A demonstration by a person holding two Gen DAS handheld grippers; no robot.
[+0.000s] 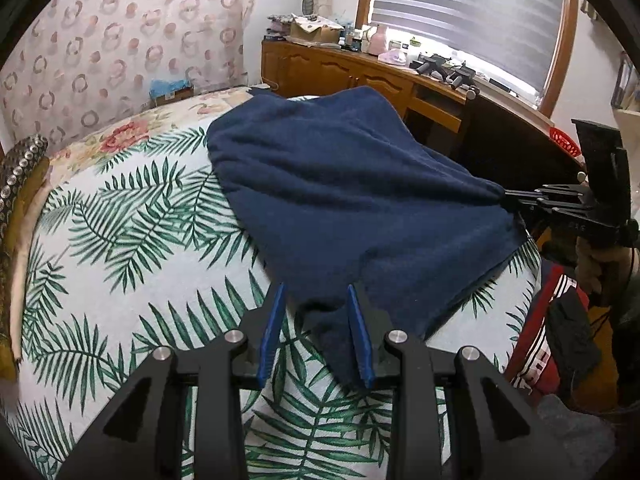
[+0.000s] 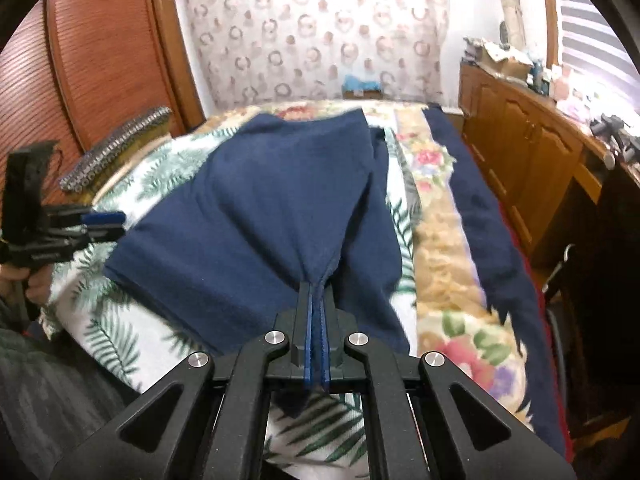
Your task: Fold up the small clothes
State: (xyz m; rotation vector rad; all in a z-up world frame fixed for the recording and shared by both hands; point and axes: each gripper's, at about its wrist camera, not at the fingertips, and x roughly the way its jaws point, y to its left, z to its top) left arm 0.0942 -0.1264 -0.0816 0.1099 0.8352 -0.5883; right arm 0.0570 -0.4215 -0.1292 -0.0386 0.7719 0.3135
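A navy blue cloth [image 1: 336, 196] lies on the palm-leaf sheet [image 1: 132, 240] of the bed. My left gripper [image 1: 316, 300] is open, its blue pads on either side of the cloth's near corner without clamping it. My right gripper [image 1: 506, 196] is shut on the cloth's right corner and holds it lifted and taut. In the right wrist view the cloth [image 2: 256, 208] bunches into my shut right gripper [image 2: 316, 292], and my left gripper [image 2: 116, 220] hovers open at the cloth's left edge.
A floral blanket [image 2: 440, 240] with a dark blue border covers the bed's far side. A wooden cabinet [image 1: 332, 68] with clutter stands under the window. A studded cushion [image 1: 16, 176] lies at the bed's left. Red striped fabric [image 1: 536, 328] hangs at the right.
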